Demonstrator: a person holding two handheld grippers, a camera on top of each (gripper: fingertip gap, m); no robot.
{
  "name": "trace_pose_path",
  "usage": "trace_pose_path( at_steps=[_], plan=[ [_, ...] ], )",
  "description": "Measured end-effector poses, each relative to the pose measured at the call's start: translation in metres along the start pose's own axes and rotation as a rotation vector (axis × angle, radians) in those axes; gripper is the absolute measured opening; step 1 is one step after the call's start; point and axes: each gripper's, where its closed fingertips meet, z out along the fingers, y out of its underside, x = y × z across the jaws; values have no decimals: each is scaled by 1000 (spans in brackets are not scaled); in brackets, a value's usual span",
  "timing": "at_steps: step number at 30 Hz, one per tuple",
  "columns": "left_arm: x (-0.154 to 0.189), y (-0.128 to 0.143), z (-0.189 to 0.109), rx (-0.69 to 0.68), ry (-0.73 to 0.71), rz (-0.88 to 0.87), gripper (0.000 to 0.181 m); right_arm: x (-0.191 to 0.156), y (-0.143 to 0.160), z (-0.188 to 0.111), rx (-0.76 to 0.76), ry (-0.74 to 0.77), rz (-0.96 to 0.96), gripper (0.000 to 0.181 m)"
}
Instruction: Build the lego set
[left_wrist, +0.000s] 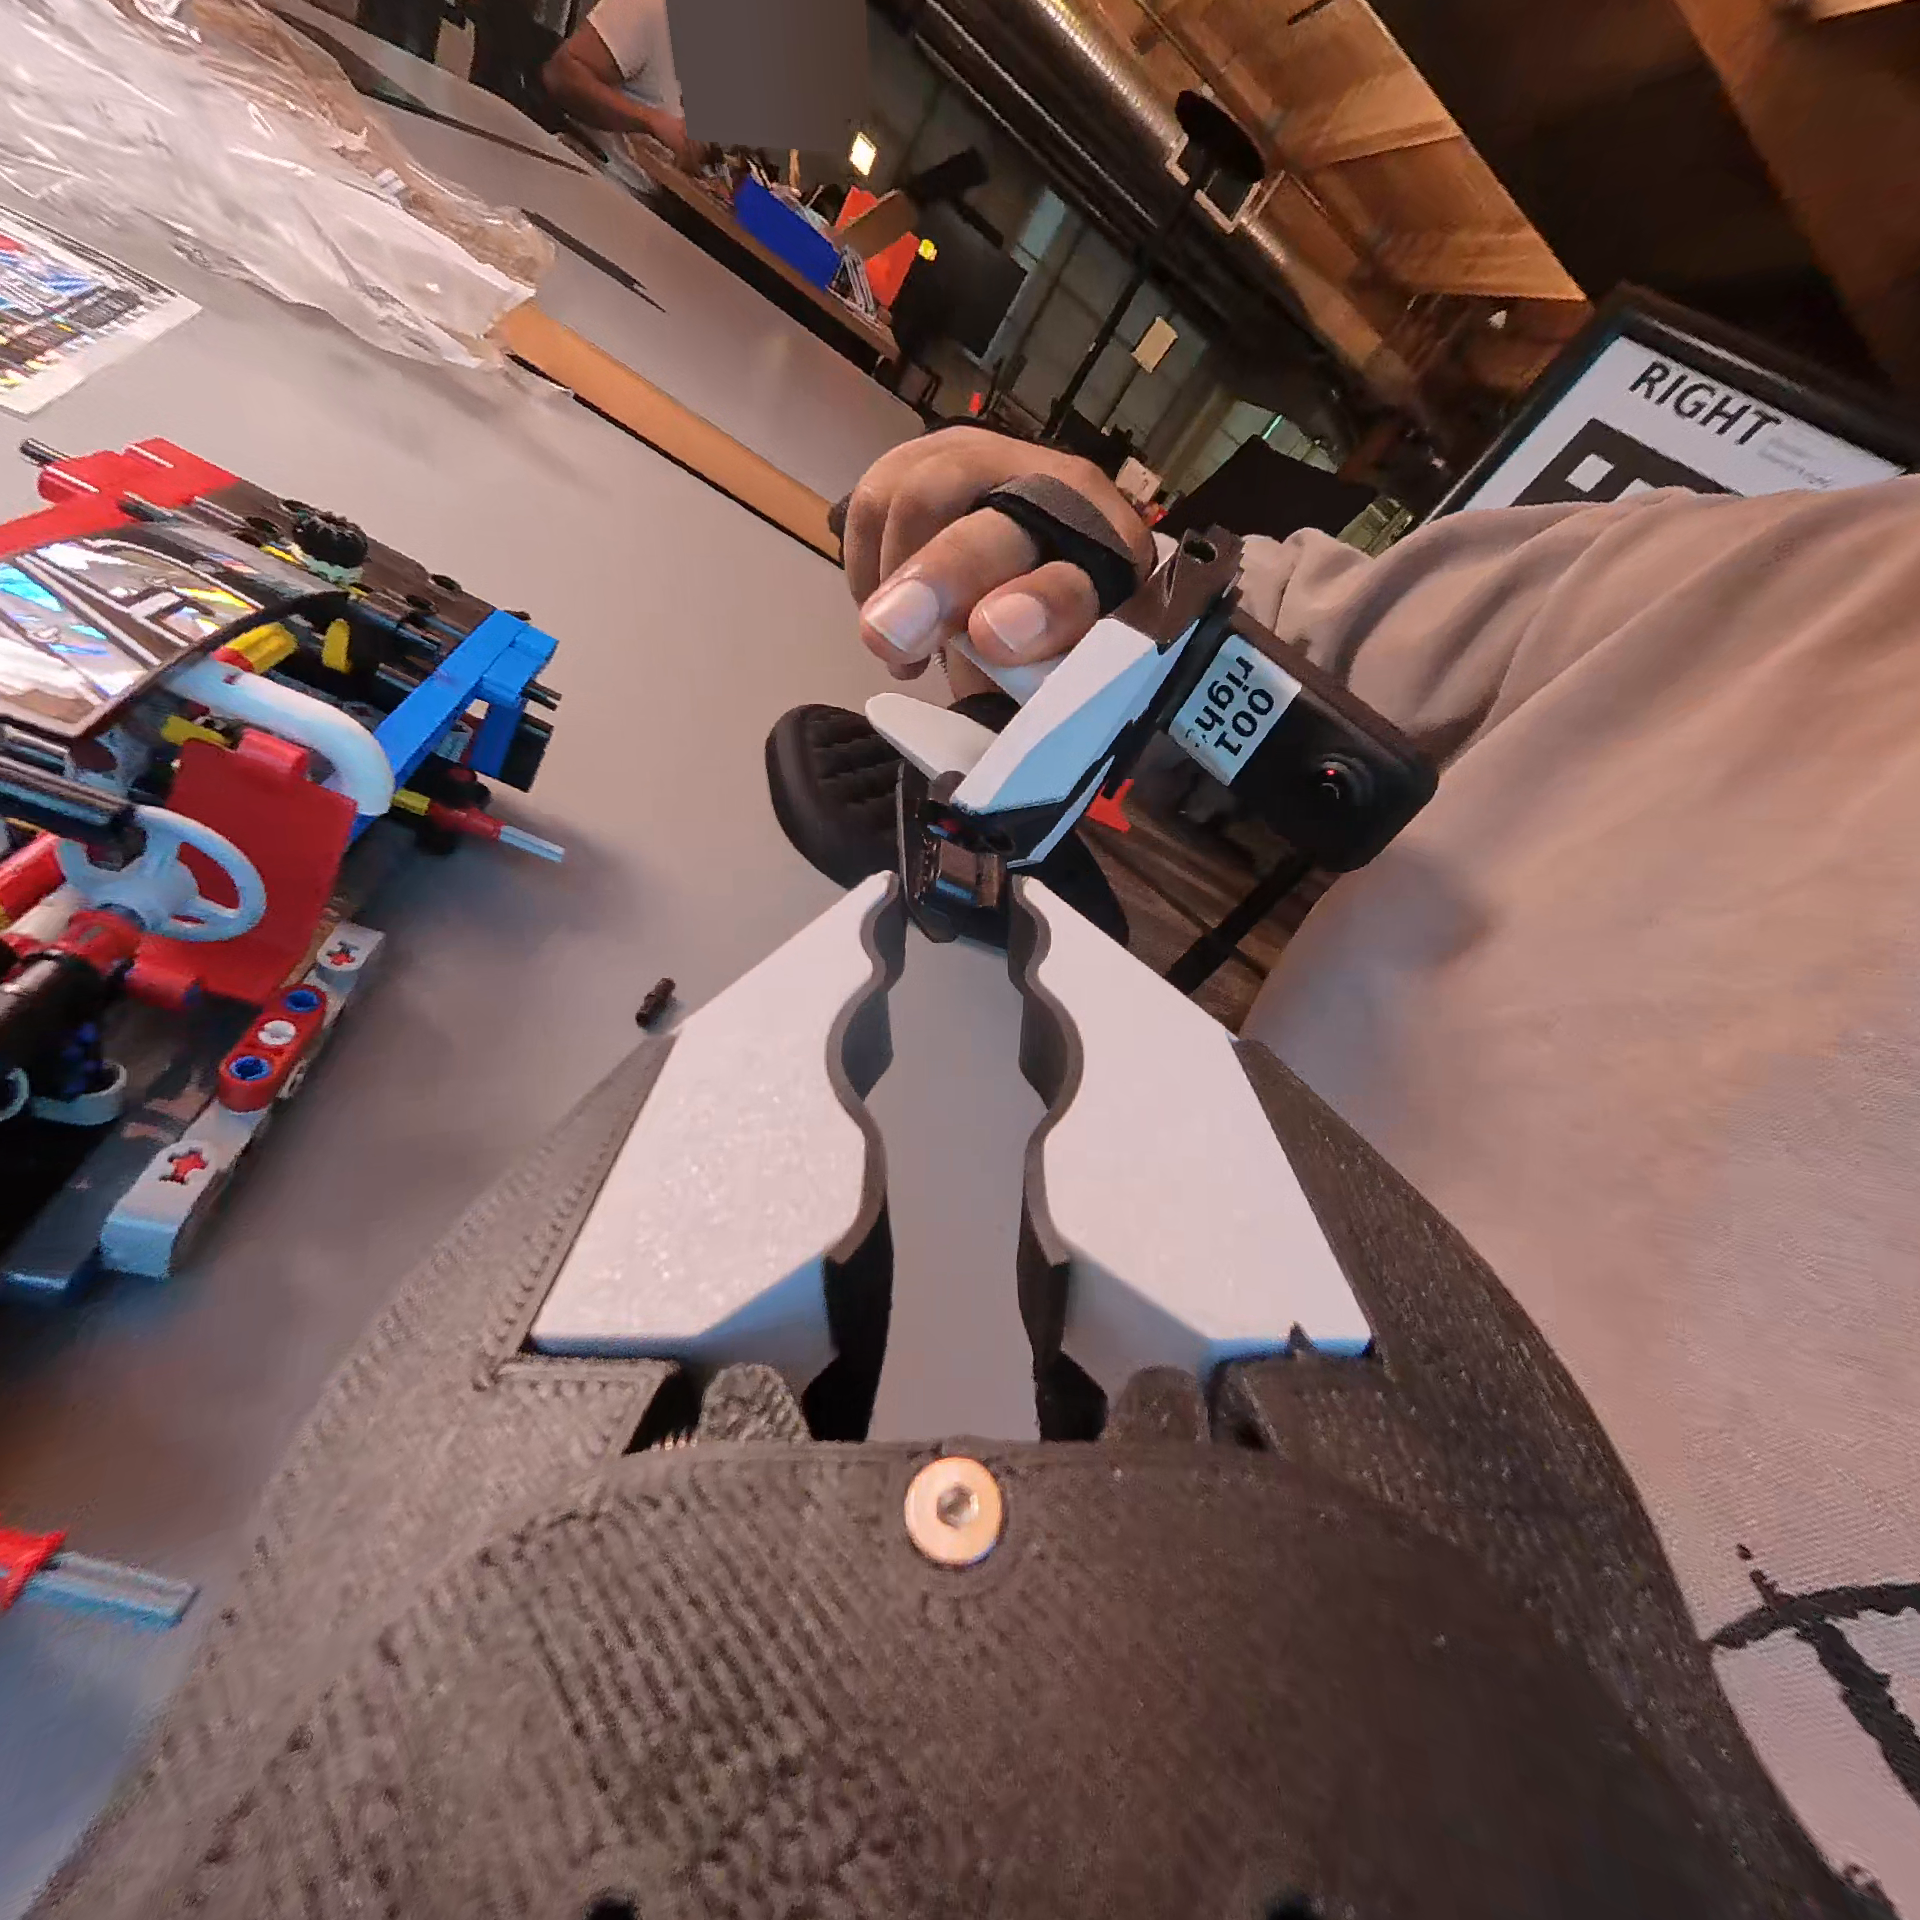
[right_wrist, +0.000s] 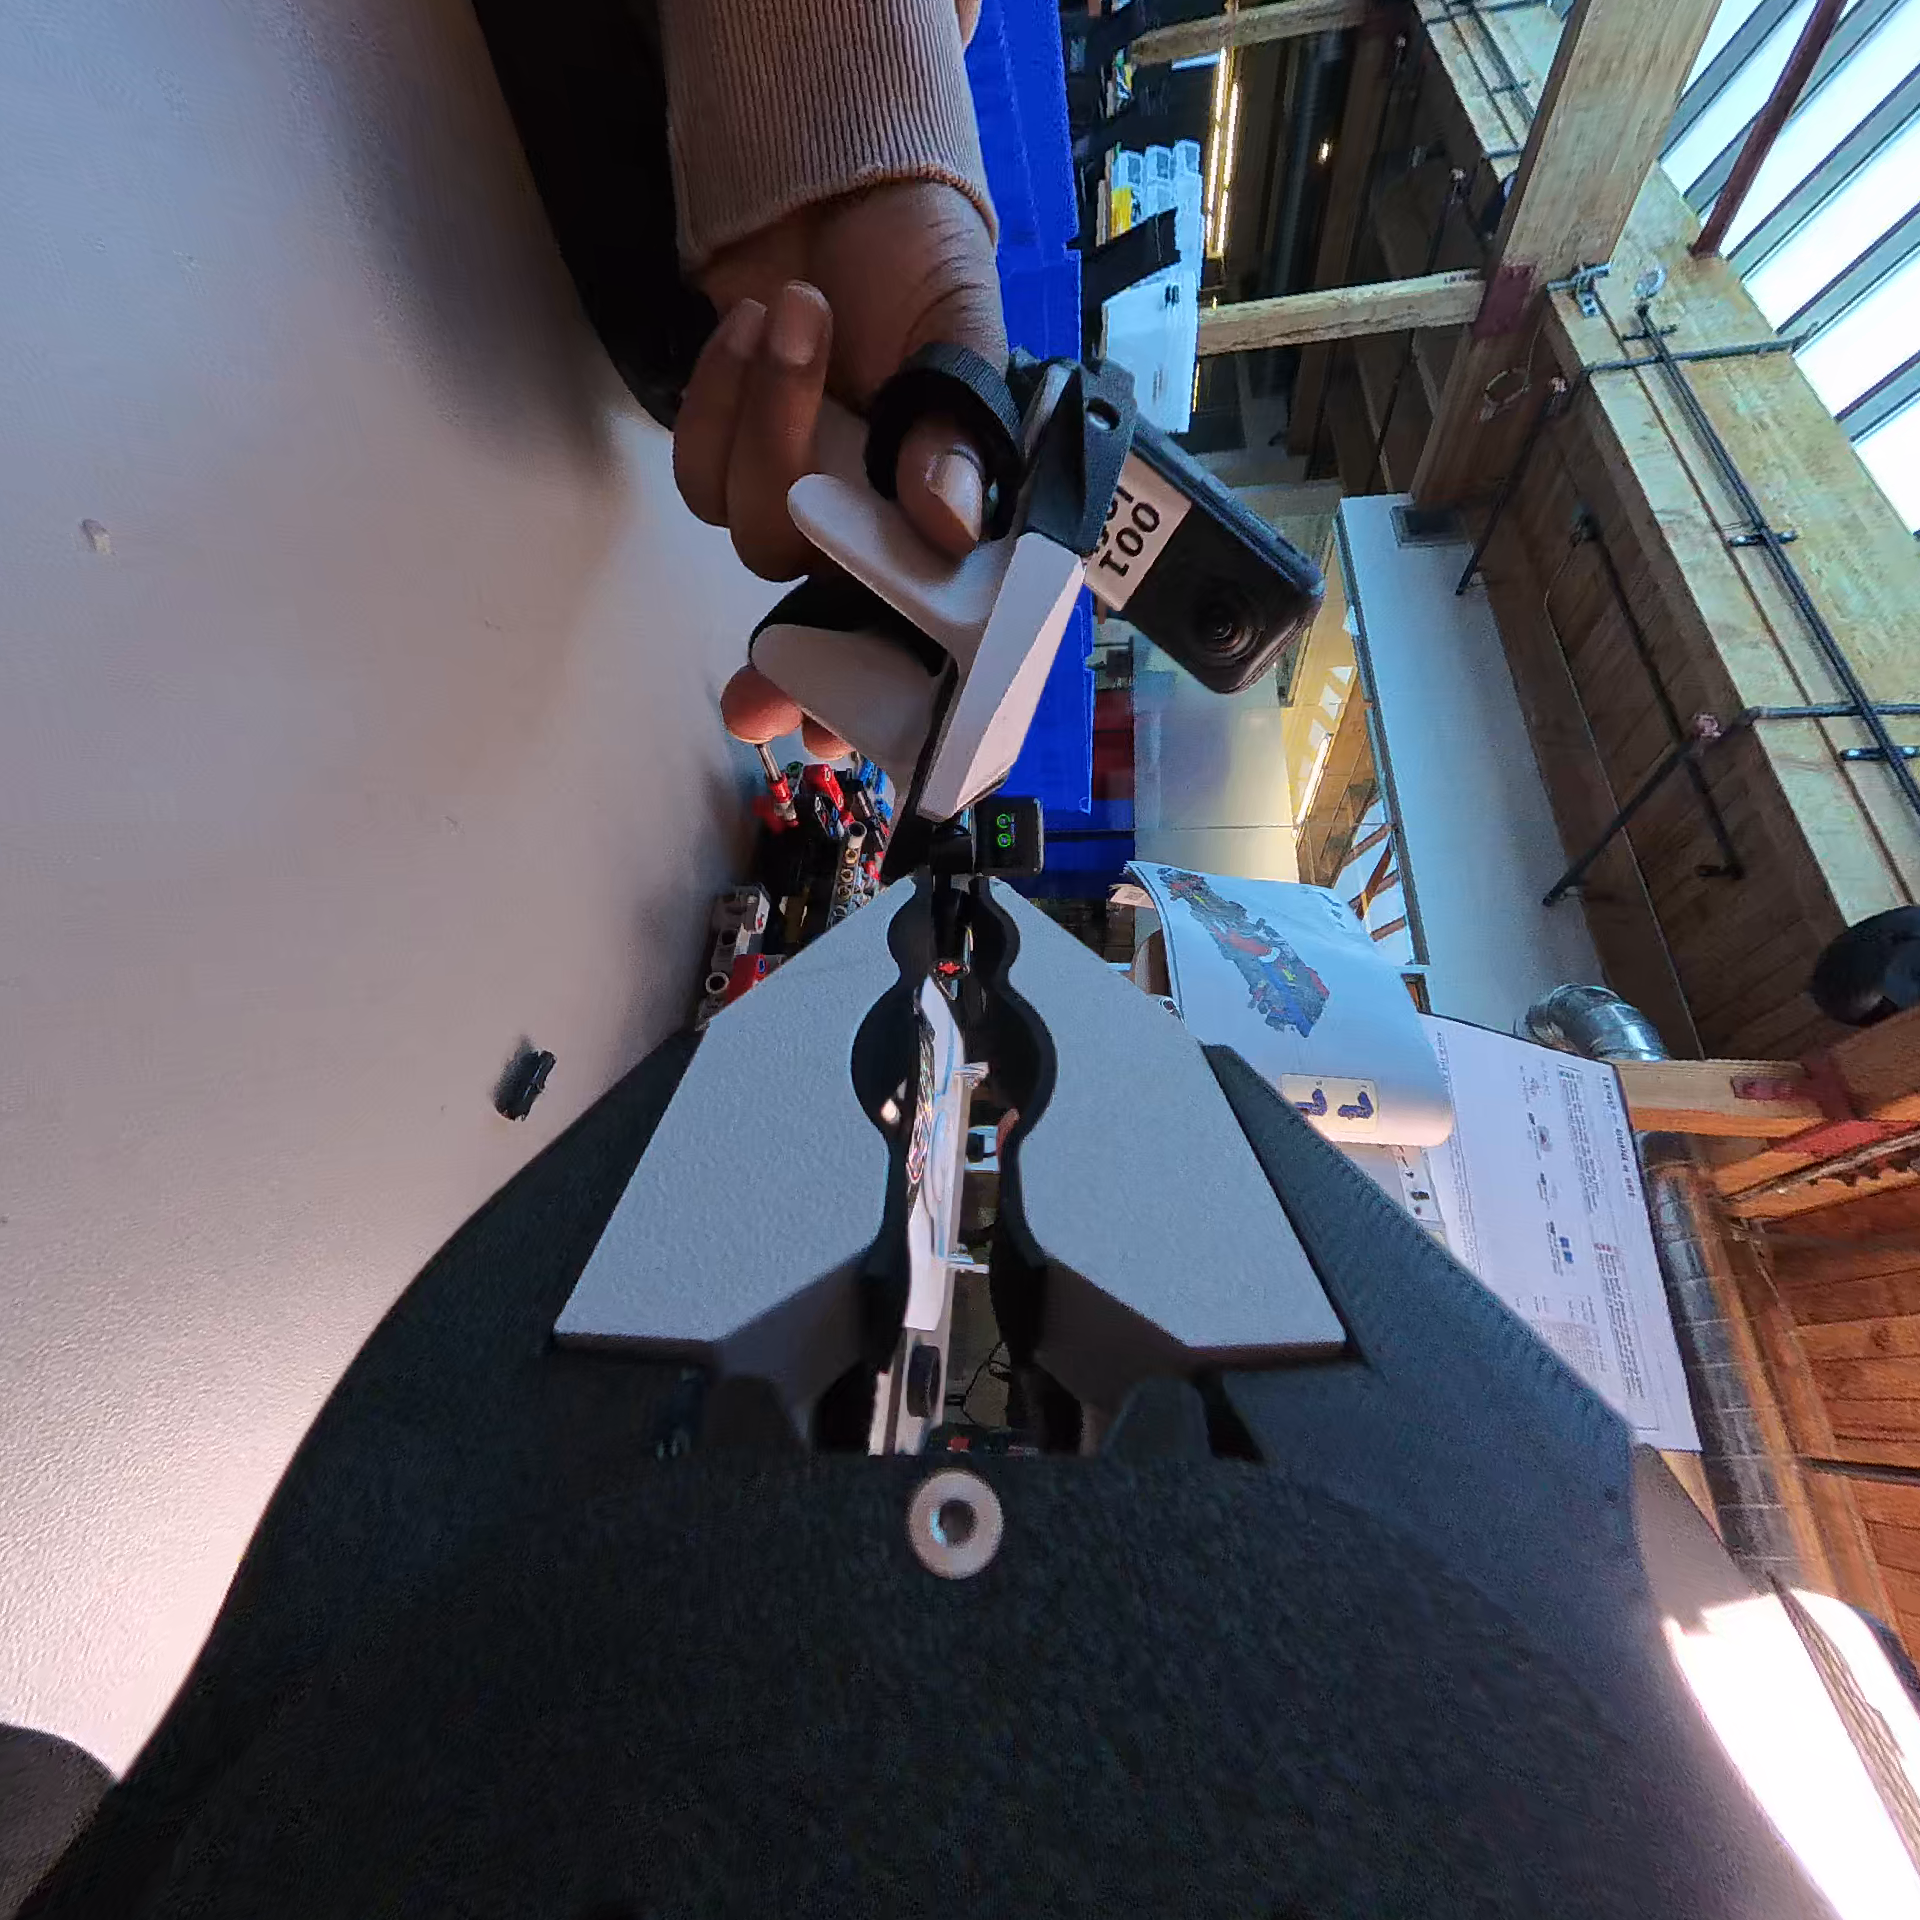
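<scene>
My left gripper (left_wrist: 958, 891) and my right gripper (right_wrist: 951, 902) meet tip to tip above the grey table (left_wrist: 644, 582). Both are shut on one small black lego part with a red bit (left_wrist: 954, 868), which also shows in the right wrist view (right_wrist: 948, 966). The right gripper (left_wrist: 1039, 748) faces the left wrist view, and the left gripper (right_wrist: 987, 707) faces the right wrist view, each held by a hand. The half-built red, blue and black lego car (left_wrist: 208, 831) stands on the table to the left; it also shows in the right wrist view (right_wrist: 821, 852).
A loose black pin (left_wrist: 655, 1003) lies on the table near the car; it also shows in the right wrist view (right_wrist: 525, 1081). A red and grey axle piece (left_wrist: 73, 1579) lies at the left edge. Plastic bags (left_wrist: 260, 177) and a printed sheet (left_wrist: 62, 312) lie farther back. An instruction booklet (right_wrist: 1278, 966) stands behind. Only a small space, under 4 cm, lies between the two pairs of fingers. It is some 10 cm from my left tips to the loose black pin (left_wrist: 655, 1003).
</scene>
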Motion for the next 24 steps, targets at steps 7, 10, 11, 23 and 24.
trace_pose_path(
  at_steps=[7, 10, 11, 23, 24],
  plan=[
    [-21, -11, -12, 14, -229, 223, 16, -3, 27, 0, -77, -48, 462, 26],
    [-26, -18, -17, 20, -336, 364, 16, -5, 36, 0, -108, -102, 1124, 28],
    [-29, -19, -17, 10, -376, 412, 16, -7, 36, 1, -106, -126, 1360, 27],
    [-21, -22, -13, 17, -445, 603, 16, 21, 29, 15, 218, -235, 2175, 6],
    [-19, -19, -11, 13, -408, 571, 16, 20, 26, 12, 208, -337, 2126, 6]
  ],
)
